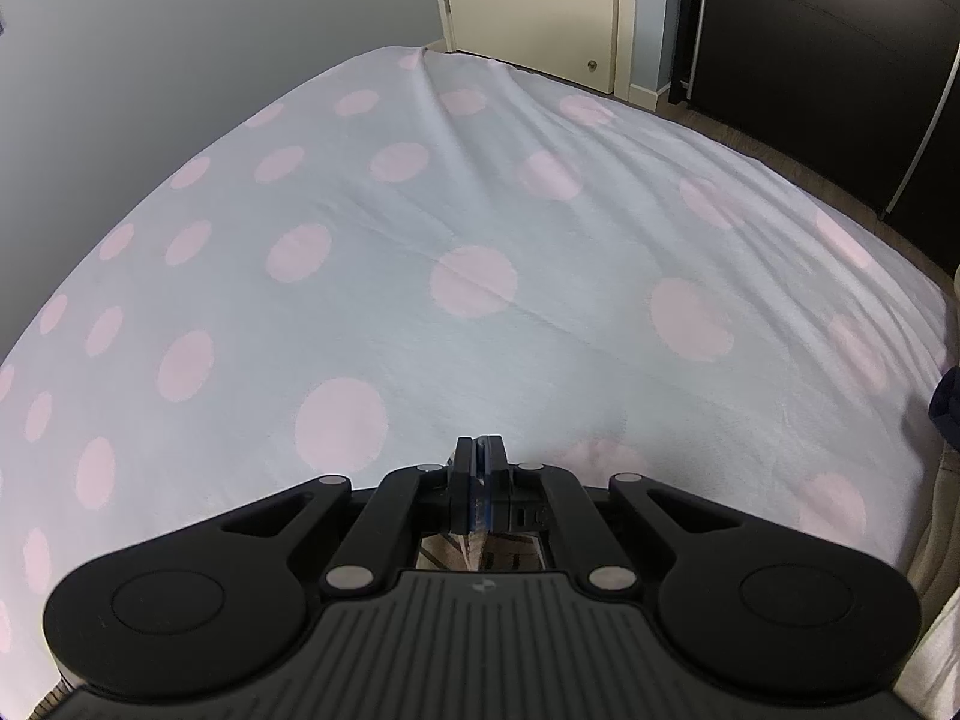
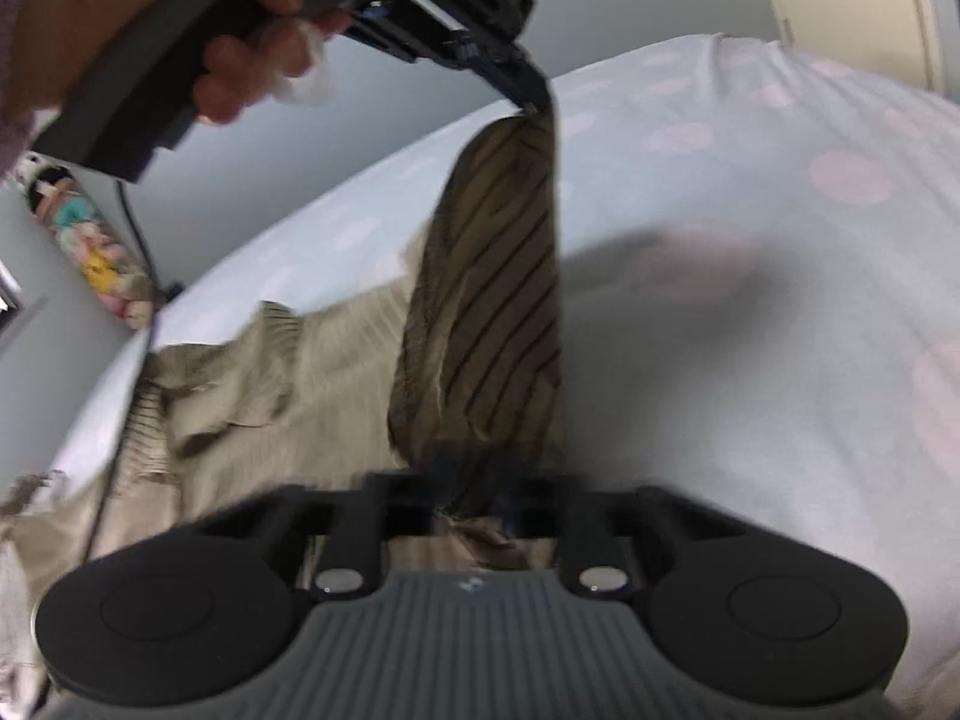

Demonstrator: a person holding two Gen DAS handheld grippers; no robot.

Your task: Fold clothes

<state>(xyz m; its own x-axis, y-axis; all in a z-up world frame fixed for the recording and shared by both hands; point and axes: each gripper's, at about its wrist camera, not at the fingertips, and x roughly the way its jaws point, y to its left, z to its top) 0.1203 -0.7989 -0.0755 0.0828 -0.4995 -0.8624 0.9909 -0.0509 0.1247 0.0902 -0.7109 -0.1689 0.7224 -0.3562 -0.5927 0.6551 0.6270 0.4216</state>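
A beige garment with dark stripes (image 2: 498,276) hangs taut between my two grippers above a bed with a pale blue, pink-dotted sheet (image 1: 480,210). The rest of the garment (image 2: 252,396) lies crumpled on the bed at the left. In the right wrist view a hand (image 2: 252,54) holds my left gripper (image 2: 536,101) at the top, shut on the garment's upper end. In the left wrist view my left gripper (image 1: 478,450) has its fingers pressed together, with a bit of striped cloth (image 1: 474,549) below them. My right gripper (image 2: 480,480) is blurred and shut on the lower end.
A cream door (image 1: 540,0) and a dark wardrobe (image 1: 828,60) stand beyond the bed's far edge, with a strip of wooden floor between. A grey wall runs along the left. A colourful soft object (image 2: 90,240) and a dark cable (image 2: 138,252) are beside the bed.
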